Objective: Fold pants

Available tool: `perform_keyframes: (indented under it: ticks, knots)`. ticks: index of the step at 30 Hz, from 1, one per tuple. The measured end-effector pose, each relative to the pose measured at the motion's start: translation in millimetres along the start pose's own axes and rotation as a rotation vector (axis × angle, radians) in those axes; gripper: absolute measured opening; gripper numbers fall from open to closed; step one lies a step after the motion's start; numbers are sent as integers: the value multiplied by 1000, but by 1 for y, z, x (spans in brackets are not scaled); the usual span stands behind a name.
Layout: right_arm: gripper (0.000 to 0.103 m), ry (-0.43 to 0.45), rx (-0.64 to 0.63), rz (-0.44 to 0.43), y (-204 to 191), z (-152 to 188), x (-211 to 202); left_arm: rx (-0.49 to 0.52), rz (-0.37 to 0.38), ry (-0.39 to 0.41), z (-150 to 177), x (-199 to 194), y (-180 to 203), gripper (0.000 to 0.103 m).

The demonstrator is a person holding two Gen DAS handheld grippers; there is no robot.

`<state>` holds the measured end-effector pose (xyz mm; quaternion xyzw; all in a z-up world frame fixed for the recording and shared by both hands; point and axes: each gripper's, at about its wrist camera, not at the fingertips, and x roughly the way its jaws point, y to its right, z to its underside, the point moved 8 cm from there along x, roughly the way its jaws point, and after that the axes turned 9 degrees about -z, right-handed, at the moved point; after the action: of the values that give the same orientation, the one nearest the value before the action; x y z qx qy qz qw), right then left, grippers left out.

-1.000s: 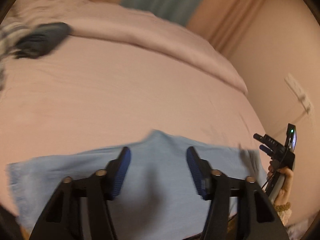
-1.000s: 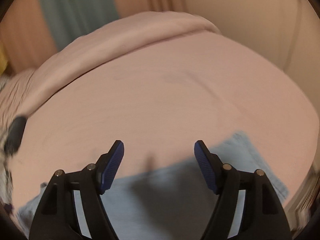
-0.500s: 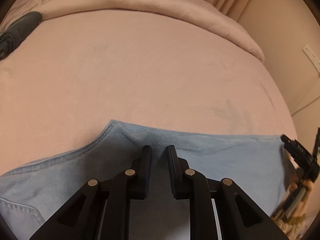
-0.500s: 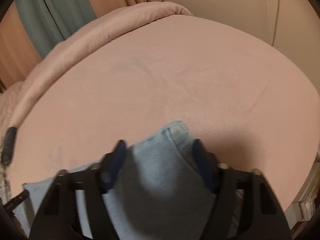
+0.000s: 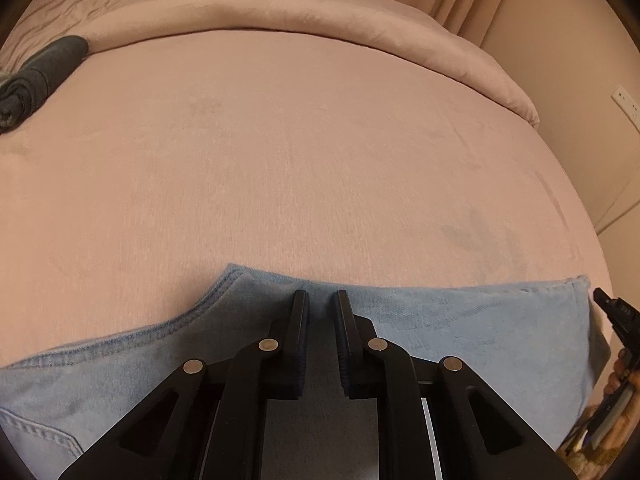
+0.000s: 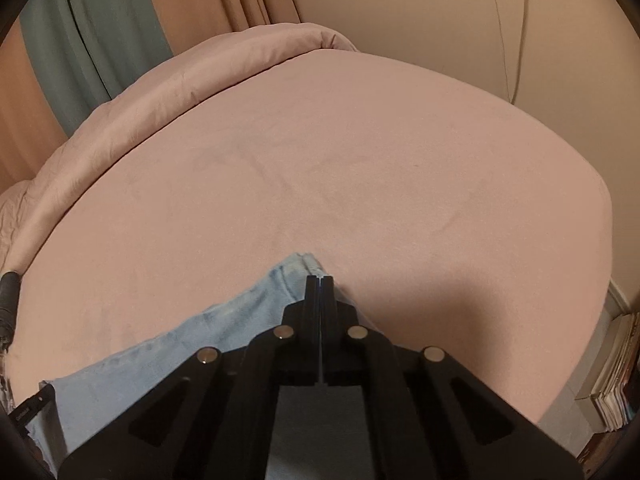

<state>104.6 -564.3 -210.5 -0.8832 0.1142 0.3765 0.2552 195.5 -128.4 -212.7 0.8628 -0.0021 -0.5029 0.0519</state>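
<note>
Light blue denim pants [image 5: 460, 332] lie flat across the near edge of a pink bed [image 5: 300, 152]. My left gripper [image 5: 321, 296] points down at their upper edge, its pads pinching a raised ridge of denim. A pocket seam [image 5: 36, 428] shows at the lower left. In the right wrist view, my right gripper [image 6: 320, 278] has its jaws closing to a hairline on the hem corner of the pants [image 6: 256, 312]. That right gripper [image 5: 612, 312], with the person's hand [image 5: 624, 376], shows at the pants' right end.
A rolled pink duvet [image 5: 320, 12] runs along the far side of the bed. A dark grey garment [image 5: 40, 72] lies at the far left. Curtains [image 6: 100, 40] hang behind. A wall socket [image 5: 626, 102] and a stack of papers [image 6: 616, 380] are off the bed's right side.
Both grippers came down onto the pants with open jaws. The left one shut on the denim first and has kept still since; the right one shut on the hem corner afterwards.
</note>
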Motion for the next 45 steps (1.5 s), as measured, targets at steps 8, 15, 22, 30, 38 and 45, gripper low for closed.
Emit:
perform_keyframes:
  ticks: [8, 15, 22, 30, 38, 45]
  knots:
    - [21, -29, 6, -26, -2, -2, 0, -22, 7, 3, 1, 2, -3, 15]
    - [65, -59, 8, -70, -3, 6, 4, -33, 16, -2, -2, 4, -3, 15]
    - [36, -76, -102, 5, -14, 12, 20, -39, 28, -4, 0, 5, -2, 15]
    - [14, 19, -16, -114, -12, -2, -4, -71, 57, -20, -3, 6, -5, 15]
    - [16, -40, -37, -31, -13, 1, 22, -65, 48, -21, -4, 6, -5, 15]
    - [45, 38, 36, 0, 9, -8, -14, -95, 71, -10, -2, -8, -6, 16]
